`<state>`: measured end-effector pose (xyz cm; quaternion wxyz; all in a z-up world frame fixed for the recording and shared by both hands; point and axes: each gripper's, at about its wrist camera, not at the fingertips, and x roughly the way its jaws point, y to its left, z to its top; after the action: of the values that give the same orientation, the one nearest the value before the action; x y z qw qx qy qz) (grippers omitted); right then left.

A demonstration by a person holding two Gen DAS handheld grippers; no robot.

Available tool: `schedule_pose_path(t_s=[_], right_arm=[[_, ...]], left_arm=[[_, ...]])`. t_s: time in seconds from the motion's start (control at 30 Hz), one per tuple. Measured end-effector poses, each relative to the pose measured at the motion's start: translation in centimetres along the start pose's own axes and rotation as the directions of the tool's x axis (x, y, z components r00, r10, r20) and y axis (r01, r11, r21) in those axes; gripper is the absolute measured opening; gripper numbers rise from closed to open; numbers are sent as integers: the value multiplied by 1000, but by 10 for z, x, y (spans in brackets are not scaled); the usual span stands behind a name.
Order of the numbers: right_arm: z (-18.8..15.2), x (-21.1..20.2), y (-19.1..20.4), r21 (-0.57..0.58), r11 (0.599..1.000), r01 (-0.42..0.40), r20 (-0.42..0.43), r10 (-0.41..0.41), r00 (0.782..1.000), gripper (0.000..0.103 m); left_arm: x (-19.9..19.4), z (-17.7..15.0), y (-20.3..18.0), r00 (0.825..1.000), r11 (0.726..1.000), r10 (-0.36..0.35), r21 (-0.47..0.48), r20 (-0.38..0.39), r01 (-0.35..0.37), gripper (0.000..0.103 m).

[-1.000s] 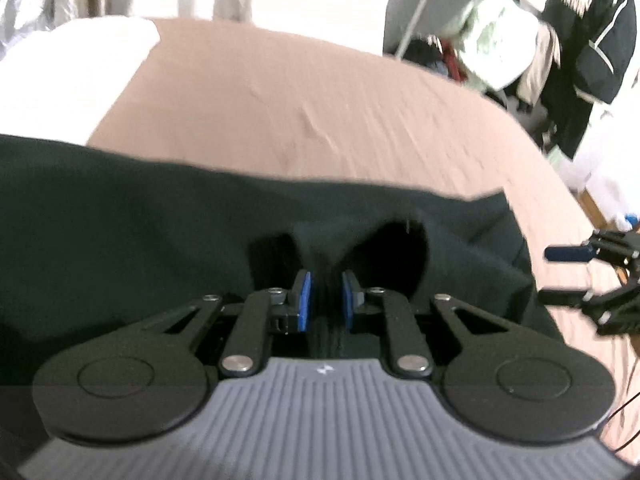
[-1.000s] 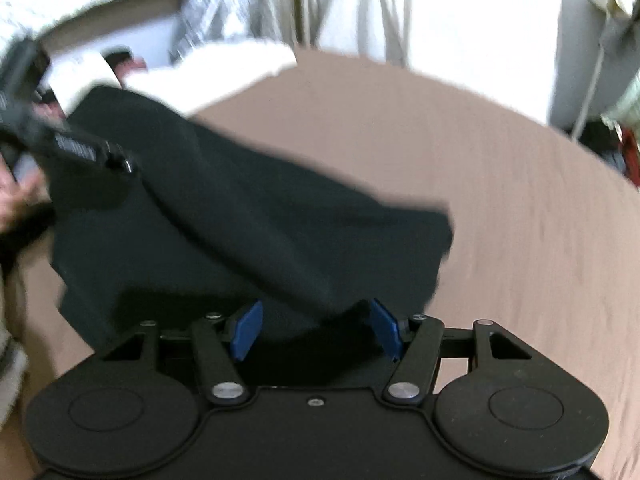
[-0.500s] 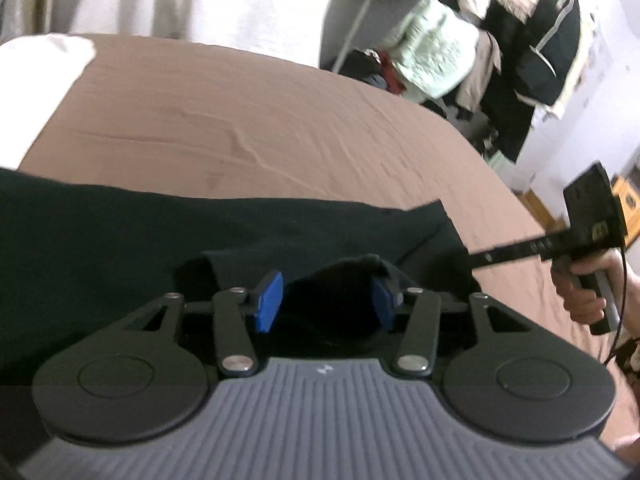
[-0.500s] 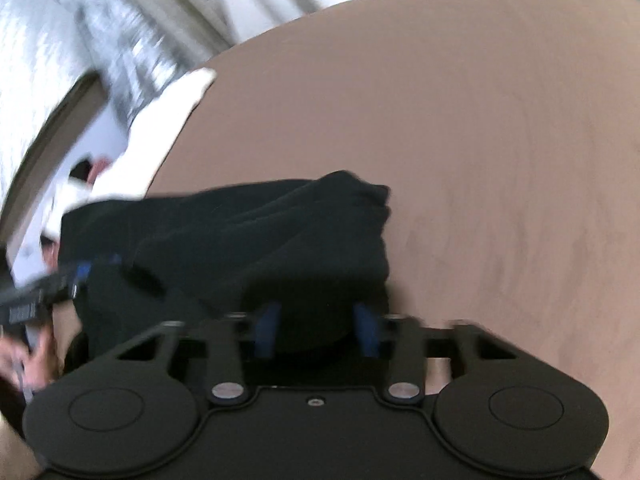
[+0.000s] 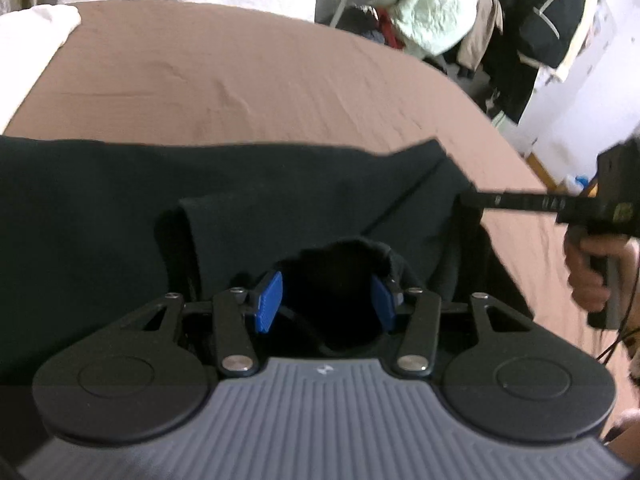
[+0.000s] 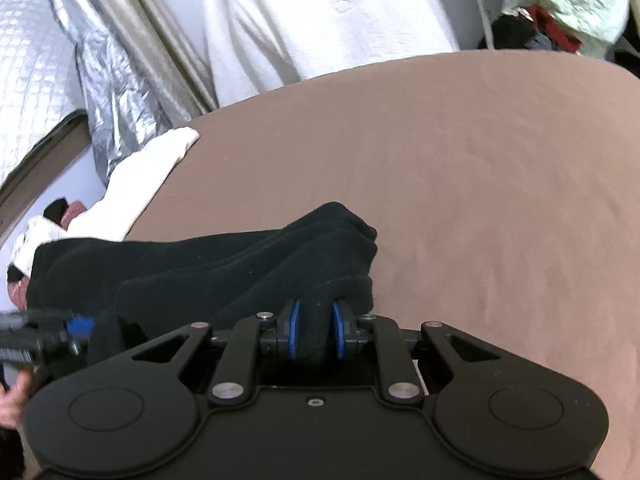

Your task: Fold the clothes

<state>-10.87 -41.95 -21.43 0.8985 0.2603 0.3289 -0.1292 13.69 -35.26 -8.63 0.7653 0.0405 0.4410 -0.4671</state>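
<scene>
Left claw (image 5: pixel 326 304) released, two blue pads (image 5: pixel 269 301) spread wide at bottom center of the left wrist view, a bunched hump of one black garment (image 5: pixel 120 208) sitting between them, neither pad pressed onto it. Right claw (image 6: pixel 315 334) clenched, its two blue pads pinching a thick fold of the same black garment (image 6: pixel 224 264) at lower center of the right wrist view. Garment lies on the brown bed sheet (image 5: pixel 240 80), spread across the middle of the left frame, layered folds bunched at center-left in the right frame. Right claw also seen at right edge of the left view (image 5: pixel 466 201), tip touching the garment's right corner, one bare hand (image 5: pixel 592 272) on its handle. One white pillow (image 6: pixel 148 176) at upper left of the bed. Curtains (image 6: pixel 320 20) across the top. One pile of hanging clothes (image 5: pixel 480 20) upper right, pale green and black pieces among them.
</scene>
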Motion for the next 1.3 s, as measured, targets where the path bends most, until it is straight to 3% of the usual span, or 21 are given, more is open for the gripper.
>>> schedule_pose_path(t_s=[0.07, 0.1, 0.13, 0.23, 0.43, 0.47, 0.53, 0.67, 0.77, 0.8, 0.87, 0.9, 0.97, 1.03, 1.1, 1.17, 1.23, 1.3], right_arm=[[1, 4, 7, 3, 1000, 16, 8, -16, 1000, 20], [4, 6, 10, -5, 1000, 24, 8, -24, 1000, 20], [9, 10, 13, -14, 999, 29, 9, -29, 1000, 20], [29, 17, 15, -39, 999, 22, 13, -21, 1000, 20], [43, 5, 7, -89, 996, -19, 86, 27, 996, 22], [43, 2, 3, -94, 995, -31, 79, 39, 996, 22], [37, -4, 2, -151, 988, -30, 52, 38, 998, 24], [18, -12, 5, -300, 954, -17, -25, 10, 1000, 30], [2, -6, 14, -420, 908, 15, -65, -47, 997, 34], [-1, -2, 17, -451, 892, 27, -62, -62, 996, 38], [-1, 7, 21, -497, 866, 52, -41, -83, 996, 43], [1, 12, 22, -504, 861, 61, -24, -84, 996, 51], [9, 20, 22, -501, 862, 75, 16, -77, 997, 59], [19, 24, 19, -459, 887, 55, 44, -39, 998, 59], [30, 28, 16, -414, 910, 24, 62, 1, 998, 54], [37, 35, 15, -405, 914, 7, 51, 15, 999, 38], [43, 43, 14, -391, 920, -12, 42, 31, 999, 35], [49, 50, 11, -351, 936, -36, 33, 51, 998, 23]], left_arm=[[9, -4, -14, 997, 990, 81, 115, 2, -81, 25], [13, -5, -20, 992, 977, 128, 171, 20, -130, 6], [15, -5, -26, 984, 959, 171, 217, 56, -179, 0], [22, -2, -38, 948, 895, 273, 318, 166, -313, 0], [-5, 18, 3, 897, 916, 333, 124, 292, -381, 0], [-7, 20, 12, 895, 923, 336, 89, 293, -375, 0], [-12, 24, 31, 908, 945, 311, 14, 279, -328, 0], [-18, 23, 50, 963, 986, 164, -60, 212, -155, 1], [-21, 17, 40, 983, 999, 52, -17, 178, -50, 6], [-22, 15, 35, 985, 999, 29, 12, 170, -32, 13], [-22, 11, 24, 987, 997, -6, 75, 159, -6, 37], [-20, 9, 19, 987, 994, -13, 108, 157, -4, 52], [-17, 5, 8, 988, 985, -22, 172, 150, -5, 55], [-13, 1, -1, 990, 977, -14, 213, 138, -16, 59], [-9, -1, -5, 991, 973, -32, 233, 127, 2, 64], [-3, -2, -8, 993, 969, -49, 248, 106, 21, 70], [3, -5, -13, 995, 964, -44, 267, 93, 18, 76], [11, -8, -18, 997, 957, -39, 291, 72, 17, 79]])
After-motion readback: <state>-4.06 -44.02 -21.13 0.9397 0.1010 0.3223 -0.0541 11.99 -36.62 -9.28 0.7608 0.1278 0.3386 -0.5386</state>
